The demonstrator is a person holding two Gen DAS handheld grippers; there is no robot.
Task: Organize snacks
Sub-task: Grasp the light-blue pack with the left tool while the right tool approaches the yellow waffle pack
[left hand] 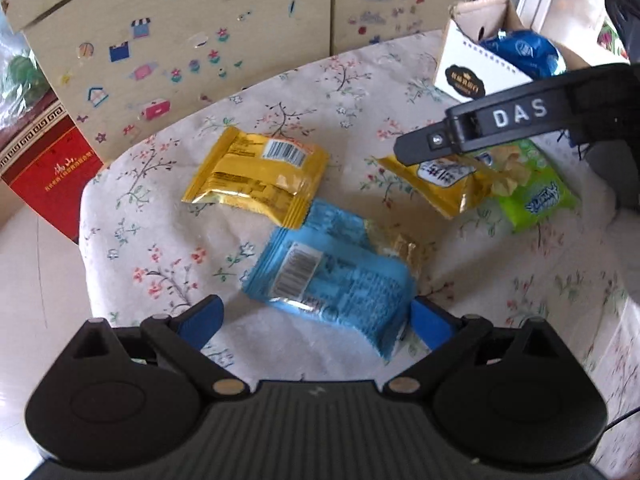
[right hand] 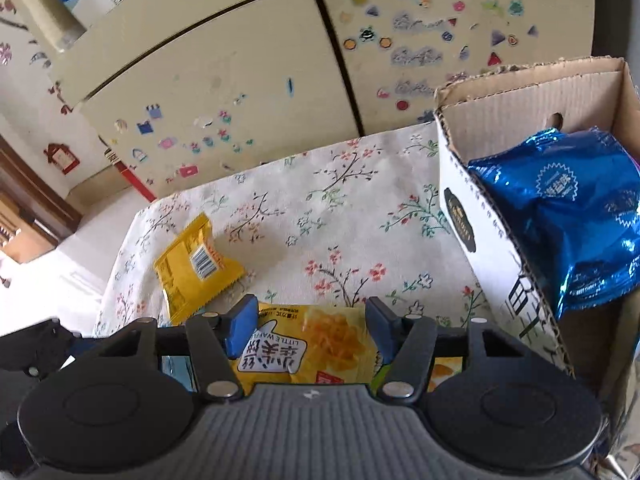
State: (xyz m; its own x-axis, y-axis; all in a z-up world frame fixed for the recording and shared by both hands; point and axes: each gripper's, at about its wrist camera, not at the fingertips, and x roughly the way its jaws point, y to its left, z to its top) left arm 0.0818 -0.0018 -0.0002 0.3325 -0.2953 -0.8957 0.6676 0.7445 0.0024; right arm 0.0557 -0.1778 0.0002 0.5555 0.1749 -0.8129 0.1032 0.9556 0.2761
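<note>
A light-blue packet (left hand: 328, 280) lies barcode side up on the flowered tablecloth (left hand: 160, 248), squarely between the spread blue pads of the left gripper (left hand: 316, 320), whose jaws stand apart and clear of it on both sides. Its foil is crumpled, one corner overlapping a gold packet (left hand: 260, 176) just behind it, which also lies barcode up. To the right, the right gripper (right hand: 310, 330) straddles a yellow wafer packet (right hand: 320, 344) printed with "LITTLE WAFER" and a picture of wafers; its jaws are parted, with the packet between the pads, and whether they press on it cannot be told. In the left wrist view that wafer packet rests against a green packet (left hand: 540, 196) beside it. Beyond, at the tablecloth's far right, an open cardboard box (right hand: 500, 240) holds a shiny dark-blue bag (right hand: 560, 208). Sticker-covered cabinet doors (right hand: 240, 80) stand behind the table.
</note>
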